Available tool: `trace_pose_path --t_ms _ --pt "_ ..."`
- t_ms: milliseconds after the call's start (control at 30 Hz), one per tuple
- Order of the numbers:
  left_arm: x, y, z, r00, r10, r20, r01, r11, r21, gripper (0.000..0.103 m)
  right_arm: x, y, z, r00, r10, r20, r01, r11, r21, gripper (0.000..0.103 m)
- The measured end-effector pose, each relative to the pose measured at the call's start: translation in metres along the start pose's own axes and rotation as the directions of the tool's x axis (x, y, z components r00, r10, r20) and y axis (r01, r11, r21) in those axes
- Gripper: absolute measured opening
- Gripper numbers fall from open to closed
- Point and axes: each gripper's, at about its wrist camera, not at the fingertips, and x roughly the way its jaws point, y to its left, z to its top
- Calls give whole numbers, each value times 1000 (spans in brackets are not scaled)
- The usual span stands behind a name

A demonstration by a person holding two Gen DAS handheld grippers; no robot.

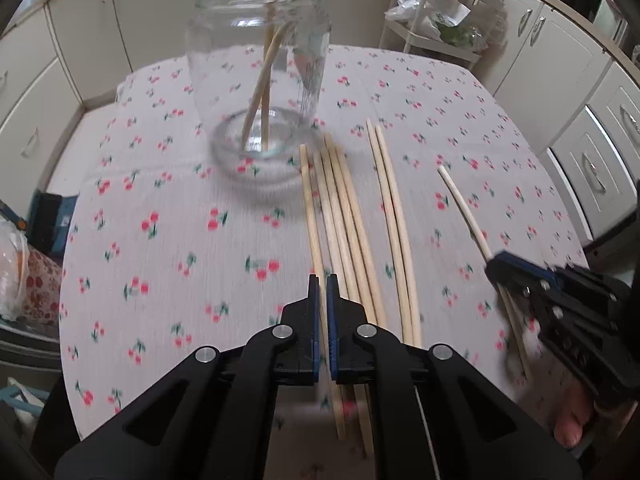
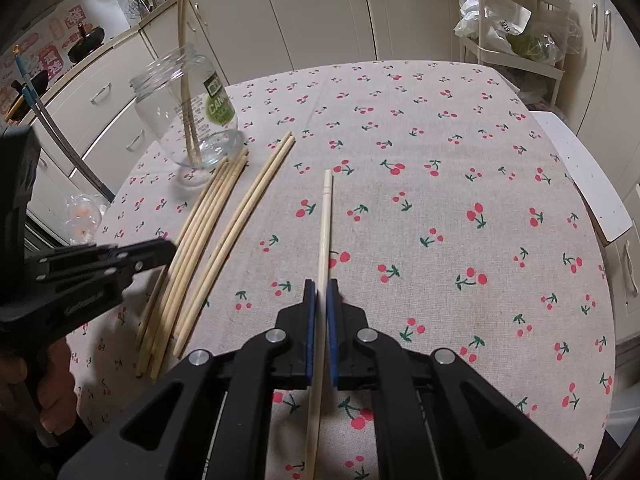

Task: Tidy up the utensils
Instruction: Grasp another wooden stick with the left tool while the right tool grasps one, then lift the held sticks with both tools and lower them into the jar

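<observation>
A clear glass jar (image 1: 260, 80) stands on the cherry-print tablecloth (image 1: 168, 240) with two wooden chopsticks (image 1: 264, 76) upright in it; it also shows in the right wrist view (image 2: 188, 112). Several loose chopsticks (image 1: 344, 224) lie side by side to the right of the jar, also seen in the right wrist view (image 2: 208, 232). My left gripper (image 1: 322, 280) is shut and empty, hovering over the near ends of the loose chopsticks. My right gripper (image 2: 321, 285) is shut on a single chopstick (image 2: 324, 220), seen from the left wrist view (image 1: 464, 212) at the table's right.
White cabinets (image 2: 320, 12) surround the table. A white shelf cart (image 2: 516, 24) with plastic bags stands beyond the far right corner. A white chair seat (image 2: 584, 184) sits by the right edge. Bags and clutter (image 1: 20, 272) lie left of the table.
</observation>
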Motion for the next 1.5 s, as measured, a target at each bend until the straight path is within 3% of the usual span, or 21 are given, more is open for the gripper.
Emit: trace_pose_path --t_ms 267,333,500,733,867,1000,1067,1233,1367,1433,1500 --pt "-22 11 -32 998 -16 -68 15 1000 -12 3 -3 -2 1 1000 0 -11 0 1000 15 9" --pt "-23 12 -25 999 15 -45 -15 1000 0 3 -3 -6 6 1000 -5 -1 5 1000 31 22" --pt "-12 11 8 998 59 8 -59 998 4 3 2 -7 23 1000 -21 12 20 1000 19 22" --pt "10 10 35 998 65 -14 -65 998 -11 4 17 3 43 999 -34 12 34 998 -43 22" --pt "16 11 37 998 54 -35 -55 998 -14 11 29 11 49 998 -61 0 61 994 -86 22" --pt "18 8 37 997 66 -29 -65 998 13 11 36 21 48 992 -125 14 126 979 -159 14" --pt "18 6 38 997 73 -27 -72 997 29 9 37 23 47 992 -124 17 125 978 -169 7" --pt "16 5 39 999 41 -26 -41 999 33 5 34 14 46 996 -86 20 88 989 -120 6" --pt "-11 11 38 998 -5 60 5 1000 4 5 27 -2 49 1000 8 30 -8 1000 -14 6" --pt "-38 17 41 987 -40 157 42 999 -13 5 20 -5 51 997 44 60 -45 999 22 6" --pt "-69 23 47 960 -61 274 70 997 -25 5 9 -6 55 992 63 113 -68 997 43 6"
